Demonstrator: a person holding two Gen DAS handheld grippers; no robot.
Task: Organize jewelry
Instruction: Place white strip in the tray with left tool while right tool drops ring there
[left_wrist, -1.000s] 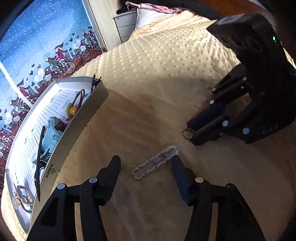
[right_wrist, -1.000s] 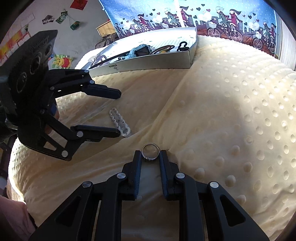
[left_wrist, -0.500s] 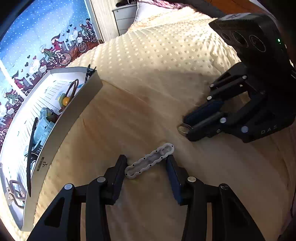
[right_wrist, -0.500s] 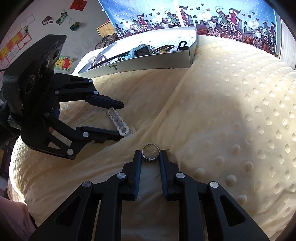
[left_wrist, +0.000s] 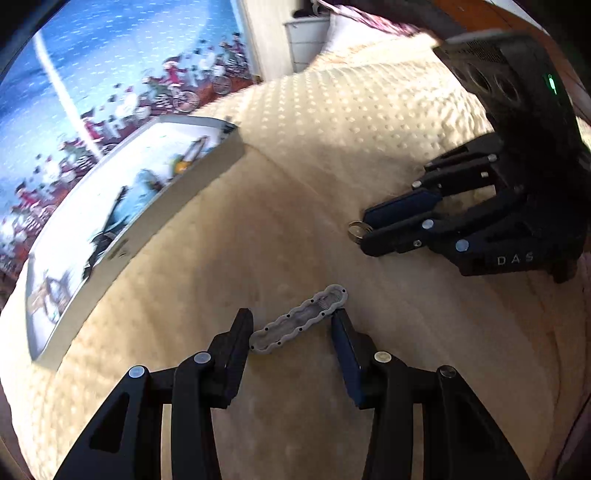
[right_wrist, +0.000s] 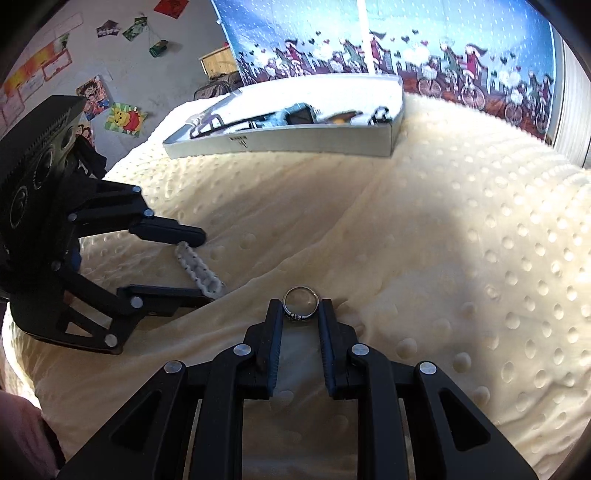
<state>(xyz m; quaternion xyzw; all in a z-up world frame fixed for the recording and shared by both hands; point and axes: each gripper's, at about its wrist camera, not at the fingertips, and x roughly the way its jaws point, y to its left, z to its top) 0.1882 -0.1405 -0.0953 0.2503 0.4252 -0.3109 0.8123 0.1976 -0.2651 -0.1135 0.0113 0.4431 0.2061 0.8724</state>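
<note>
— Bracelet (left_wrist: 299, 320) lies on the blanket (left_wrist: 332, 155), slantwise between the wide-open, empty left gripper (left_wrist: 291, 332).
— Closing could skew it (soft bedding). The right gripper (right_wrist: 300, 314) pinches a ring (right_wrist: 300, 303); that might drop before reaching the tray (right_wrist: 314, 138).

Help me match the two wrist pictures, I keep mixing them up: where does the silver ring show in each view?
Left wrist view: the ring sits right of centre, pinched at the tips of the right claw.
Right wrist view: the ring is at centre, between that claw's own fingertips.
Shared landmark: the grey bracelet on the cream blanket, between the open left claw fingers.
</note>
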